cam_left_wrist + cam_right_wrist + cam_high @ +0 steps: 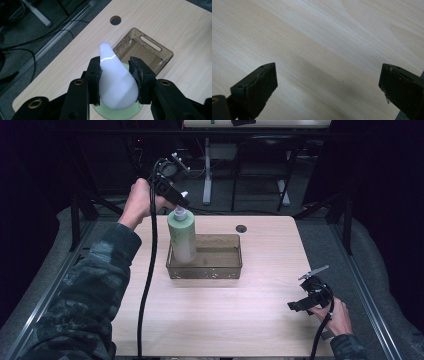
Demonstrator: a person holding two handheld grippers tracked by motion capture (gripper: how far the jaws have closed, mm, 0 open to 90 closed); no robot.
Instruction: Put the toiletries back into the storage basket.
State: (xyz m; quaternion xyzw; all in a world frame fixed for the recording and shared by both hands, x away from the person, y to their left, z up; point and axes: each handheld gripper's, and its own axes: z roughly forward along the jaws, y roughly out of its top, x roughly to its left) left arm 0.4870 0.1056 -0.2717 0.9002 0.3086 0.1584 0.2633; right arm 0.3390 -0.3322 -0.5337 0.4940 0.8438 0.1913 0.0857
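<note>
The left gripper (pixel 115 75) is pinching the white pump top (pixel 113 82) of a green bottle (pixel 182 236) — the bottle stands upright at the left end of a clear brown bin (pixel 220 267), on the far half of the wooden table (pixel 225 320). The right gripper (pixel 328 87) sits low at the near right corner, jaws spread wide, holding nothing.

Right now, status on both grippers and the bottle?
Left gripper shut on bottle cap, bottle upright in the bin. Right gripper open, low over bare table. Nothing in the way.
</note>
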